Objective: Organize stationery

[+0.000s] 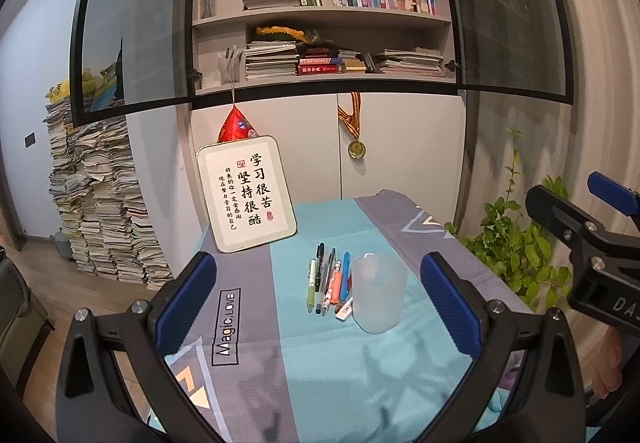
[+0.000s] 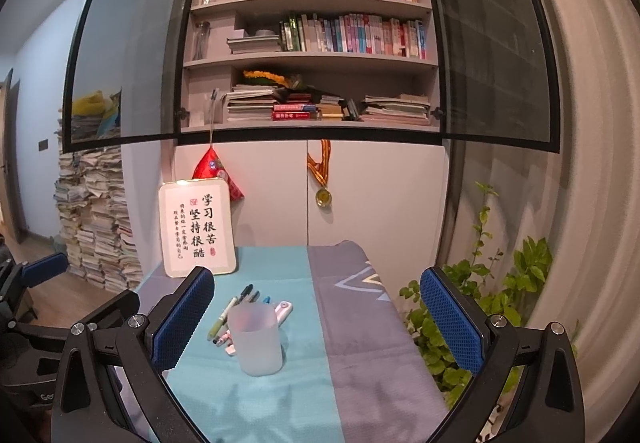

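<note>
A frosted translucent cup [image 1: 378, 293] [image 2: 258, 339] stands upright on the teal and grey cloth of the table [image 1: 320, 383] [image 2: 360, 343]. Just left of and behind it lie several pens [image 1: 330, 281] [image 2: 236, 313] side by side, among them a green one, a black one, an orange one and a blue one. My left gripper [image 1: 320, 303] hovers open above the near part of the table, its blue pads wide apart, nothing between them. My right gripper [image 2: 316, 319] is likewise open and holds nothing. It also shows at the right edge of the left wrist view.
A framed calligraphy sign [image 1: 247, 193] [image 2: 198, 233] leans against the white cabinet at the table's back left. A leafy plant [image 1: 520, 243] [image 2: 480, 303] stands right of the table. Tall paper stacks [image 1: 100, 203] rise on the floor at left. Bookshelves [image 1: 320, 3] are above.
</note>
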Demonstrator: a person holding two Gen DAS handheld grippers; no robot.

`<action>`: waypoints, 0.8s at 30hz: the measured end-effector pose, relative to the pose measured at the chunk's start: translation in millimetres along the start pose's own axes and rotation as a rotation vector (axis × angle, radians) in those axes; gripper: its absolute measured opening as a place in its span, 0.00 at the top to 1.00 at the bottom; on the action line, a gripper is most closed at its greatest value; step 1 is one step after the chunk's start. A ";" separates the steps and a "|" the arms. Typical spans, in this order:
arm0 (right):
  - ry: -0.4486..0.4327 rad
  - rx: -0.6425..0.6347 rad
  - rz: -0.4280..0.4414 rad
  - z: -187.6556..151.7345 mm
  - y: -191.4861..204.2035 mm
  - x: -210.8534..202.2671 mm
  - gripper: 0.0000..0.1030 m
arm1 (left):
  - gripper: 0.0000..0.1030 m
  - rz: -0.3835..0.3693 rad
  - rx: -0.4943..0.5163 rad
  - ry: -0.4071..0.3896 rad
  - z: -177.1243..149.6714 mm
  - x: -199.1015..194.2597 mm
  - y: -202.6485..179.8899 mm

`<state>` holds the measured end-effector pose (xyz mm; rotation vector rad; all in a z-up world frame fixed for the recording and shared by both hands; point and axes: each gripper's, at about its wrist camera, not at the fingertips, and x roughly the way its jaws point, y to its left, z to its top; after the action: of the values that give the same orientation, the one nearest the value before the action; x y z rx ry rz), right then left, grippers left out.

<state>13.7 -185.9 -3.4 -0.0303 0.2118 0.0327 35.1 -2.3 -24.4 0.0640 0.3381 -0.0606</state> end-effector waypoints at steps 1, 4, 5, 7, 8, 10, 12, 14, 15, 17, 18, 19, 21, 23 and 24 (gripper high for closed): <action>-0.006 -0.001 0.004 -0.3 0.5 0.1 0.00 | 0.01 0.002 -0.001 0.001 0.1 1.1 0.2; -0.024 -0.009 0.014 -1.9 3.8 0.6 0.00 | 0.01 0.004 -0.006 0.010 -1.0 5.5 2.2; -0.027 -0.012 0.020 -2.3 5.1 0.7 0.00 | 0.01 0.006 -0.008 0.013 -1.6 7.0 2.9; -0.029 -0.023 0.033 -3.9 8.0 2.6 0.00 | 0.01 0.008 -0.014 0.021 -3.0 11.1 5.0; -0.026 -0.031 0.039 -5.1 10.3 4.5 0.00 | 0.01 0.008 -0.015 0.025 -4.6 12.8 6.2; -0.017 -0.042 0.050 -7.0 13.5 8.4 0.00 | 0.01 0.015 -0.013 0.035 -7.4 18.3 8.3; -0.002 -0.048 0.063 -10.6 15.7 13.3 0.00 | 0.01 0.021 -0.018 0.055 -10.7 25.5 14.1; 0.026 -0.051 0.080 -14.8 18.3 23.5 0.00 | 0.01 0.021 -0.036 0.081 -14.9 34.8 20.4; 0.037 -0.050 0.085 -16.4 18.3 26.4 0.00 | 0.01 0.024 -0.046 0.096 -17.5 40.5 24.2; 0.075 -0.050 0.103 -22.4 21.6 39.7 0.00 | 0.01 0.032 -0.061 0.122 -23.0 50.9 30.8; 0.086 -0.050 0.108 -25.4 22.3 43.5 0.00 | 0.01 0.036 -0.067 0.132 -25.1 55.6 34.0; 0.108 -0.049 0.116 -30.0 24.7 52.9 0.00 | 0.01 0.040 -0.078 0.147 -28.4 63.4 39.2; 0.137 -0.050 0.128 -38.0 28.5 65.4 0.00 | 0.01 0.047 -0.094 0.170 -34.2 75.4 47.2; 0.176 -0.053 0.144 -47.1 33.3 81.6 0.00 | 0.01 0.057 -0.111 0.205 -40.3 90.9 54.9; 0.202 -0.057 0.155 -53.2 36.9 92.2 0.00 | 0.01 0.059 -0.120 0.225 -43.5 100.7 59.2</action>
<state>91.4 -148.1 -75.8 -0.0744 0.4154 0.1910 119.7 54.9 -95.8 -0.0383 0.5641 0.0260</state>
